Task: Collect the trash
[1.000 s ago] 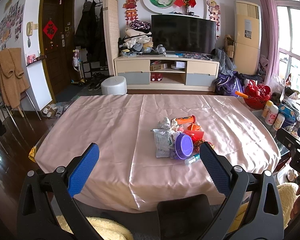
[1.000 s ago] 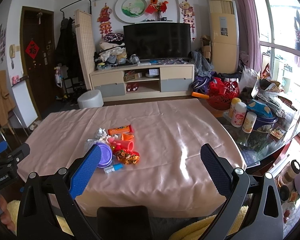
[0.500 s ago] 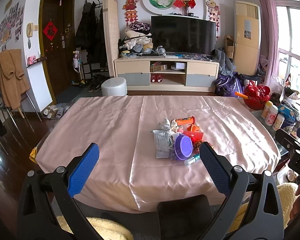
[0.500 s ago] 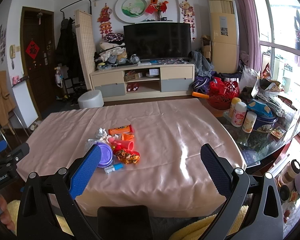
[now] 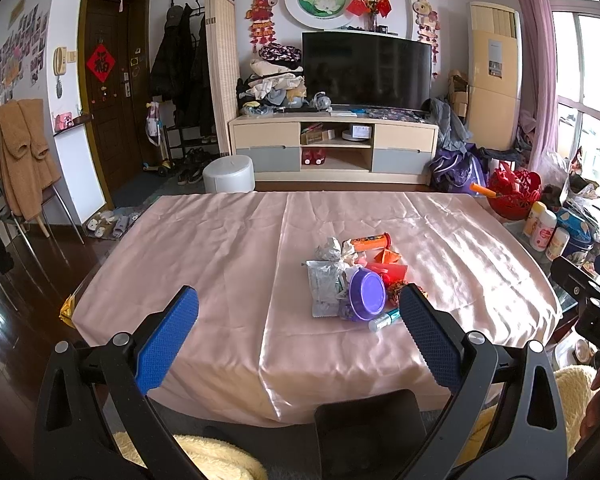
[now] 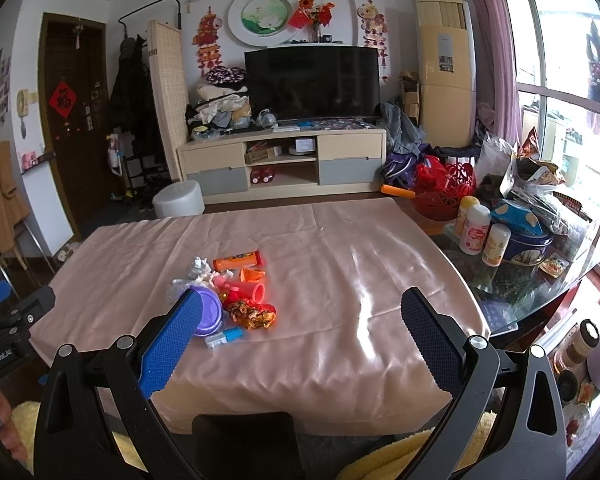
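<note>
- Pink cloth (image 5: 228, 240) and trash (image 5: 356, 276), centre-right of the left view, unchanged from a second ago.
- Left gripper (image 5: 300, 332) and right gripper (image 6: 300, 332) both wide, empty, low in frame, unmoved.
- No pickup begun; whole pile left to collect.

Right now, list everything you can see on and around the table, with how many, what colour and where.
tablecloth: one, pink satin, over the table
purple lid: one, near edge of the trash pile
orange tube: one, far side of the pile
silver wrapper: one, left of the lid
crumpled tissue: one, white-grey, far left of the pile
red cup: one, on its side, mid pile
foil candy wrapper: one, red-gold, right of the lid
small tube: one, clear with blue cap, nearest edge
bottles: three, white-yellow, glass side table
left gripper: one, blue pads, open, empty
right gripper: one, blue pads, open, empty
</note>
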{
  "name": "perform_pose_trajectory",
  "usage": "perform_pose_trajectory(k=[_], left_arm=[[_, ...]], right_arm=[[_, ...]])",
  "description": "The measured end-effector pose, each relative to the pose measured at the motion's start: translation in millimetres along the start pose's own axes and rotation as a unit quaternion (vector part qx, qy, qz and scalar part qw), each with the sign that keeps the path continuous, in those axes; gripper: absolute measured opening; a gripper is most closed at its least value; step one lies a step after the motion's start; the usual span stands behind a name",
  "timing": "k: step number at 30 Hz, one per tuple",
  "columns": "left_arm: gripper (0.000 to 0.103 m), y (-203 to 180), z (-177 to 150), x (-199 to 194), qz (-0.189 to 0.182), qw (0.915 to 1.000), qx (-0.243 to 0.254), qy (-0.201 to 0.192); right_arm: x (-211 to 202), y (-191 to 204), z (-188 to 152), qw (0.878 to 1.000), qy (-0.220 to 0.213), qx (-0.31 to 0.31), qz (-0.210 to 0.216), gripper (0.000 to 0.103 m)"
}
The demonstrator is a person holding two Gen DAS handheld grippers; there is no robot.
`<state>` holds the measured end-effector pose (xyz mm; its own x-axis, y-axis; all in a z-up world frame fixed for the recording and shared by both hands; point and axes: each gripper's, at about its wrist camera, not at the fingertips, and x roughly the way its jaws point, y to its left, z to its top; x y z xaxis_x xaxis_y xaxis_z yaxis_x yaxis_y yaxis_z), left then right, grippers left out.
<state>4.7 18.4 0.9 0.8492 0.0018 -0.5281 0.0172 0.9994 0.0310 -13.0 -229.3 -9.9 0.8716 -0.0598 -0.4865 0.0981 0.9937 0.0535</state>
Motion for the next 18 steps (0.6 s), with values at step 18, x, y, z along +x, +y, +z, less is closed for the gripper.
perform_pose_trajectory(k=[18], left_arm=[[0.095, 0.0, -7.8, 32.3, 0.007, 0.9995, 0.014, 0.028]], right_arm=[[25.8, -6.7, -2.8, 1.0, 0.009, 0.003, 0.003, 0.1]])
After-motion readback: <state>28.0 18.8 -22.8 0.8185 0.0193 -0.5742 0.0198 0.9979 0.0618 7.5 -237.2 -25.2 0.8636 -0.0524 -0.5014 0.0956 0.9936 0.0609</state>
